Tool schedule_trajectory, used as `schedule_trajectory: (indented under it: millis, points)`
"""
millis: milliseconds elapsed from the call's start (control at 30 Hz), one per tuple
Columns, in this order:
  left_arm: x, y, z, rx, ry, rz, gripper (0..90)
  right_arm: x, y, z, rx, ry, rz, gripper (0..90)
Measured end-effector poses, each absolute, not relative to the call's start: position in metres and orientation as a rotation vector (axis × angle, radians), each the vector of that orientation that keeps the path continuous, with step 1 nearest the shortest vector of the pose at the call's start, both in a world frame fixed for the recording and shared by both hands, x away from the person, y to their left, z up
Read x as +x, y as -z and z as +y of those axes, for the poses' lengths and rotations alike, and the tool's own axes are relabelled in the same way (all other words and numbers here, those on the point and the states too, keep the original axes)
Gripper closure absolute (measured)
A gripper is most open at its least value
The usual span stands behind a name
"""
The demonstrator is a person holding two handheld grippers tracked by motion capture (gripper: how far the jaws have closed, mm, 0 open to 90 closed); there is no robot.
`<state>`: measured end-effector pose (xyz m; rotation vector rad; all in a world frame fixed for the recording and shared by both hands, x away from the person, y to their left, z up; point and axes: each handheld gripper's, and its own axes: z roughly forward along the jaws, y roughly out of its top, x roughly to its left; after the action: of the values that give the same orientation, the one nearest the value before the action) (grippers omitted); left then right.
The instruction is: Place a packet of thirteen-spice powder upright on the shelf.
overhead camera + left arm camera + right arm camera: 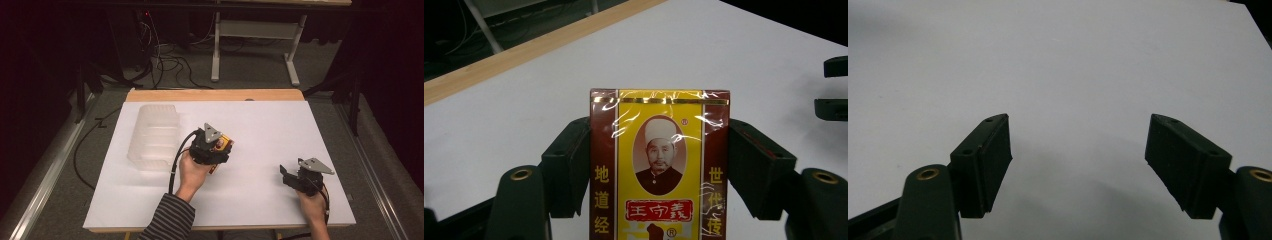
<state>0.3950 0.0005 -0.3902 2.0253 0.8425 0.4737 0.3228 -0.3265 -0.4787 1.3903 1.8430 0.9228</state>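
A clear plastic tray [152, 137] sits on the white table [260, 125], with cables [170, 62] on the floor behind.

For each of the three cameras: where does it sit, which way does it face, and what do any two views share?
High view: above the person's side, looking forward and down on the white table; both hands show.
Left gripper view: rides the left gripper, looking along jaws clamped on the yellow packet.
Right gripper view: rides the right gripper, open over bare table.
Shared: the packet shows in the high view too.
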Motion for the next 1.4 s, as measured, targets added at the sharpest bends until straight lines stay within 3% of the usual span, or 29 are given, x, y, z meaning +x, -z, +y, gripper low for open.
schedule_trajectory:
  millis: [1400]
  points:
    - [0.393,0.371,0.072,1.871,-0.583,0.993,33.0,0.323,0.479,-0.326,1.383,-0.920,1.848,27.1]
